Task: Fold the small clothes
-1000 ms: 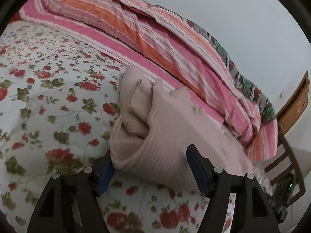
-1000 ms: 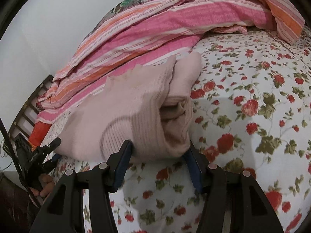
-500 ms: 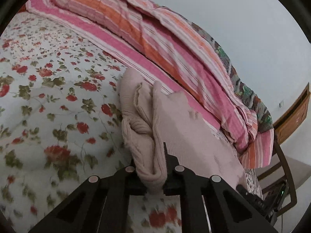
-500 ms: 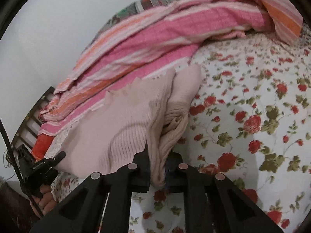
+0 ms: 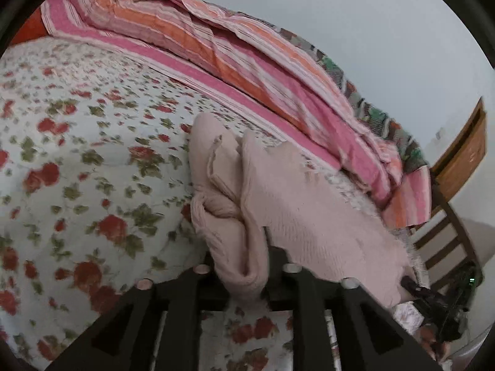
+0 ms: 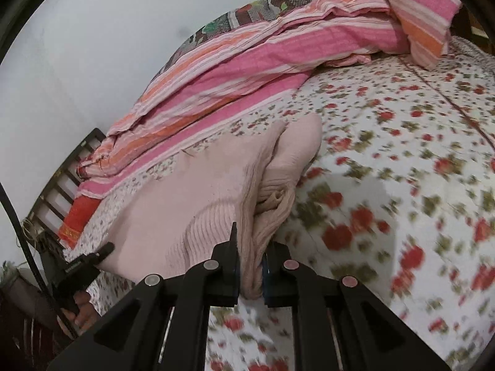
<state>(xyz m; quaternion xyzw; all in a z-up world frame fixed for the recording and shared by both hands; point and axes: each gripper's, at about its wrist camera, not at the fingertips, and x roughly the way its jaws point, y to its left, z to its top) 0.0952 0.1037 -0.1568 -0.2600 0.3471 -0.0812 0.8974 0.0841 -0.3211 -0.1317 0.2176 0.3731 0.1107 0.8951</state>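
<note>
A pale pink knit garment (image 5: 294, 204) lies bunched on the floral bedsheet (image 5: 77, 170). My left gripper (image 5: 241, 262) pinches one gathered end of its near edge. Its jaws are opening slightly, with a thick fold of knit still pressed between them. In the right wrist view the same garment (image 6: 185, 204) stretches off to the left. My right gripper (image 6: 252, 247) clamps its other gathered end, and those jaws are also opening a little around the fold. Each view shows the other gripper at the garment's far corner (image 5: 433, 303) (image 6: 83, 266), held by a hand.
A pink and orange striped quilt (image 5: 247, 61) (image 6: 247, 61) is heaped along the wall behind the garment. Dark wooden bed-frame slats (image 5: 442, 247) (image 6: 62, 179) stand past the mattress end. Floral sheet (image 6: 402, 185) spreads wide beside the garment.
Both grippers went from open around the garment's near edge to closed on it. They then drew back, pulling the garment away from the striped quilt and baring sheet behind it.
</note>
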